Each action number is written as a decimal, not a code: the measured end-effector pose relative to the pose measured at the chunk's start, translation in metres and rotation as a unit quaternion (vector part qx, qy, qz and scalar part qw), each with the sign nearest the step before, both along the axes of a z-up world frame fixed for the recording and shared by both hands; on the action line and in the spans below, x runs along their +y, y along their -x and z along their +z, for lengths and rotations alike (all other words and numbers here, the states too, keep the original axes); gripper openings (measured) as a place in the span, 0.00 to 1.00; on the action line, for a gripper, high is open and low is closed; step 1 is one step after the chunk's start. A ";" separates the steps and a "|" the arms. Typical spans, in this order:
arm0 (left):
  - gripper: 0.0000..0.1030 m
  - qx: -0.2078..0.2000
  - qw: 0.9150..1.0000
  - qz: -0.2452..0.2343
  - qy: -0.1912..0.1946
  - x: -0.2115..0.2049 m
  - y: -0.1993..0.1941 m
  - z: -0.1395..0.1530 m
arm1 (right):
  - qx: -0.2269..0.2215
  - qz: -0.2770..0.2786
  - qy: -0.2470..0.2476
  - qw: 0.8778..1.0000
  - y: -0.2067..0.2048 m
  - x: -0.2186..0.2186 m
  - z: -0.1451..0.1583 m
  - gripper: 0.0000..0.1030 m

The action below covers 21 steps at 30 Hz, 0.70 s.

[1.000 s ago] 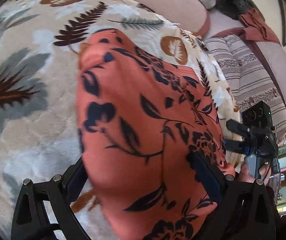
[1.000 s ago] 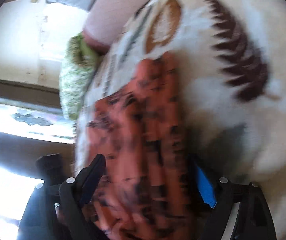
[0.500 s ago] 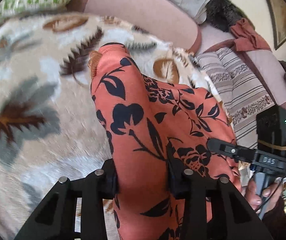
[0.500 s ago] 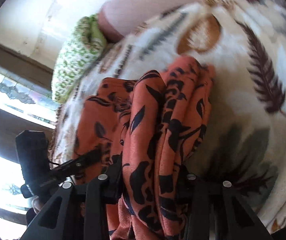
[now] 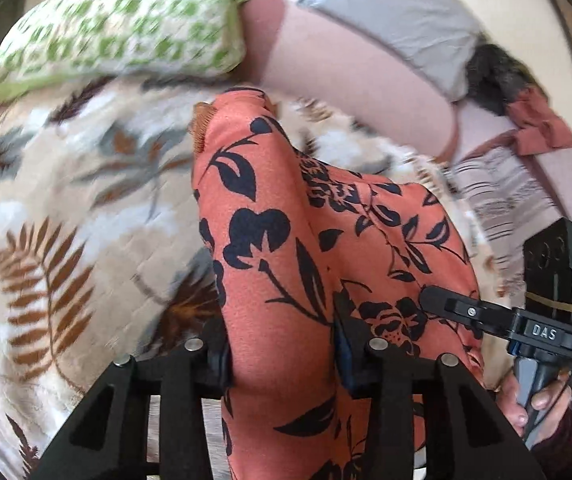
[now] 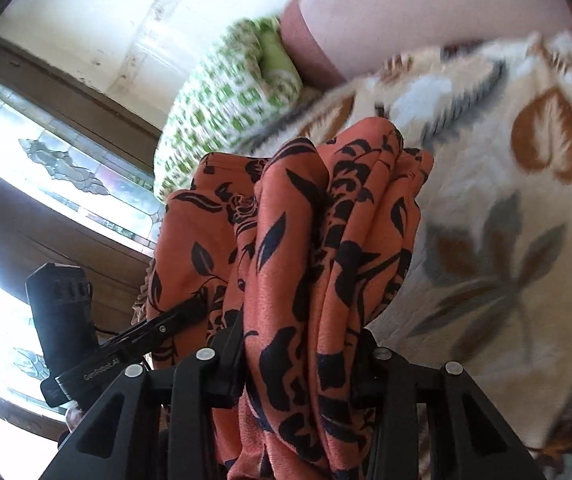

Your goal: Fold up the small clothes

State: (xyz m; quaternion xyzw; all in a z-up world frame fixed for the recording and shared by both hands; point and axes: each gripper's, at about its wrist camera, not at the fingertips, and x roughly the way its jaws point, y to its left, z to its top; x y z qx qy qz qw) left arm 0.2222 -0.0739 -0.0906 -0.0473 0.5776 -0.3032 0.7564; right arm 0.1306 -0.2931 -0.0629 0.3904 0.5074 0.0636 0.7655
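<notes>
An orange garment with a dark floral print (image 5: 286, 248) is held up over the leaf-patterned blanket (image 5: 66, 208). My left gripper (image 5: 282, 344) is shut on one bunched edge of it. My right gripper (image 6: 301, 344) is shut on another bunched edge of the garment (image 6: 297, 240), which hangs in folds between the fingers. The right gripper also shows at the right of the left wrist view (image 5: 485, 316), clamped on the cloth. The left gripper shows at the lower left of the right wrist view (image 6: 158, 332).
A green-and-white patterned pillow (image 5: 118, 28) lies at the head of the blanket, next to a pink bolster (image 5: 349, 80). A striped cloth (image 5: 501, 200) lies at the right. A window (image 6: 46, 184) is at the left of the right wrist view.
Both grippers have closed on the orange garment and lifted it off the blanket. The views have tilted up toward the pillow and bolster.
</notes>
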 end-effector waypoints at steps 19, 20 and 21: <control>0.86 -0.174 0.962 0.119 -0.173 0.018 0.048 0.077 | -0.026 0.012 0.122 0.992 0.041 0.008 0.049 0.69; 0.86 -0.183 0.960 0.121 -0.174 0.022 0.051 0.087 | -0.036 0.012 0.125 0.991 0.046 0.010 0.059 0.69; 0.86 -0.192 0.958 0.123 -0.175 0.026 0.056 0.097 | -0.044 0.011 0.126 0.991 0.048 0.016 0.067 0.69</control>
